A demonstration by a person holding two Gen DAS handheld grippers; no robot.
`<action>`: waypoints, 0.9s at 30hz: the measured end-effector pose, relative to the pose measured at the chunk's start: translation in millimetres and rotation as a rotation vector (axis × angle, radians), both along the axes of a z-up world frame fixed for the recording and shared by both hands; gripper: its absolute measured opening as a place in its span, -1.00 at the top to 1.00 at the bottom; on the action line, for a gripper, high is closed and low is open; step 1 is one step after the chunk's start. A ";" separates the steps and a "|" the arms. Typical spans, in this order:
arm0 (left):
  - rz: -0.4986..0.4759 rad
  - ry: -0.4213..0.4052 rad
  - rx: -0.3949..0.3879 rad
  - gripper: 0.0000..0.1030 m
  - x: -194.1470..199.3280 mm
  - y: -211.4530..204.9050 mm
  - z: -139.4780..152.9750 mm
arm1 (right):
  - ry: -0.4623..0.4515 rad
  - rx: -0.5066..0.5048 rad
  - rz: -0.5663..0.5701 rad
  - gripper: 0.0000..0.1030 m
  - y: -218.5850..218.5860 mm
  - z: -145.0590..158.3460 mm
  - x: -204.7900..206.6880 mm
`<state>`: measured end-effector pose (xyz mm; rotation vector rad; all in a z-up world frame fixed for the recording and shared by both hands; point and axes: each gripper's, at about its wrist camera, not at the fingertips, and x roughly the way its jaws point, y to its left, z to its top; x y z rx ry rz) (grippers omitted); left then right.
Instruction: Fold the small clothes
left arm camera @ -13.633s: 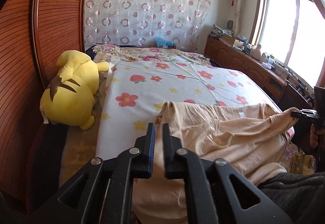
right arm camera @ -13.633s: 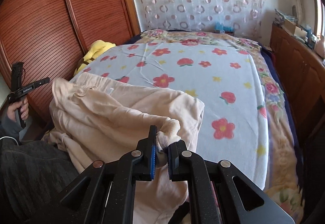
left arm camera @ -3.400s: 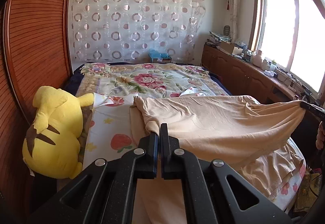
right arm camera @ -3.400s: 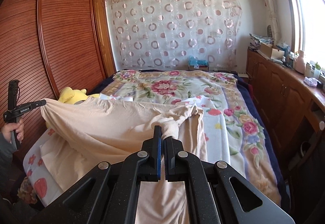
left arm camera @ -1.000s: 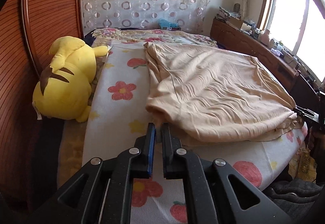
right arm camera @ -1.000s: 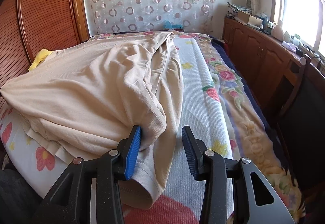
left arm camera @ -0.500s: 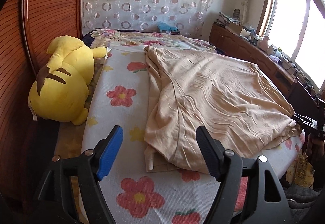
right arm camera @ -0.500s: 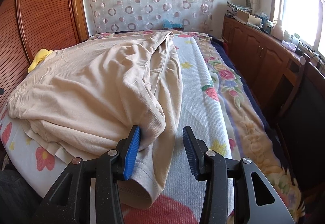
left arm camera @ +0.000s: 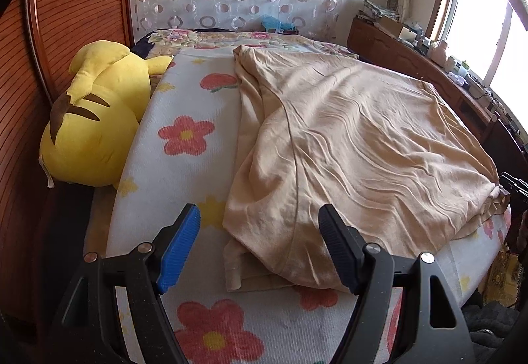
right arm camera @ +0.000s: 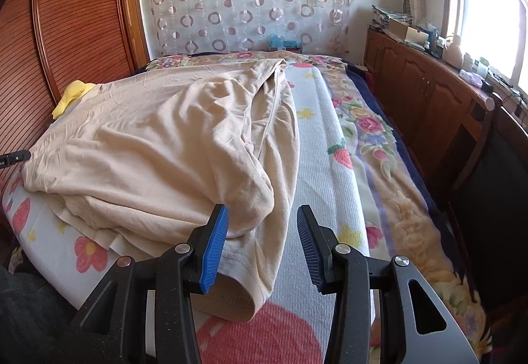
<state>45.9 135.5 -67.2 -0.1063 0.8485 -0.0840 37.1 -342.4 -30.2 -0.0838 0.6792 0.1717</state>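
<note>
The large beige cotton garment [left arm camera: 346,139] lies spread, rumpled and doubled over, on the flower-printed white bed cover [left arm camera: 184,165], near the foot of the bed. The left claw [left arm camera: 259,251] has just sprung apart and hovers released over the garment's near corner; the right claw [right arm camera: 262,245] also stands open, its blue pad just beside a sleeve cuff [right arm camera: 231,298], gripping nothing. To fold well, I'd pinch both near corners cleanly through all layers, lift evenly, and smooth the wrinkles first. The yellow plush toy [left arm camera: 95,119] sits clear.
</note>
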 end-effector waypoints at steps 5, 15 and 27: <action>-0.003 0.011 0.007 -0.46 1.3 -1.8 -2.6 | -0.030 -0.005 0.005 0.06 3.9 9.3 -4.0; -0.008 0.015 0.010 -0.46 1.0 -6.9 -9.9 | -0.032 -0.015 0.045 -0.21 22.8 -1.4 5.2; -0.129 -0.057 -0.075 0.81 5.2 -36.3 21.1 | 0.009 -0.029 0.033 -0.22 17.4 -23.6 21.3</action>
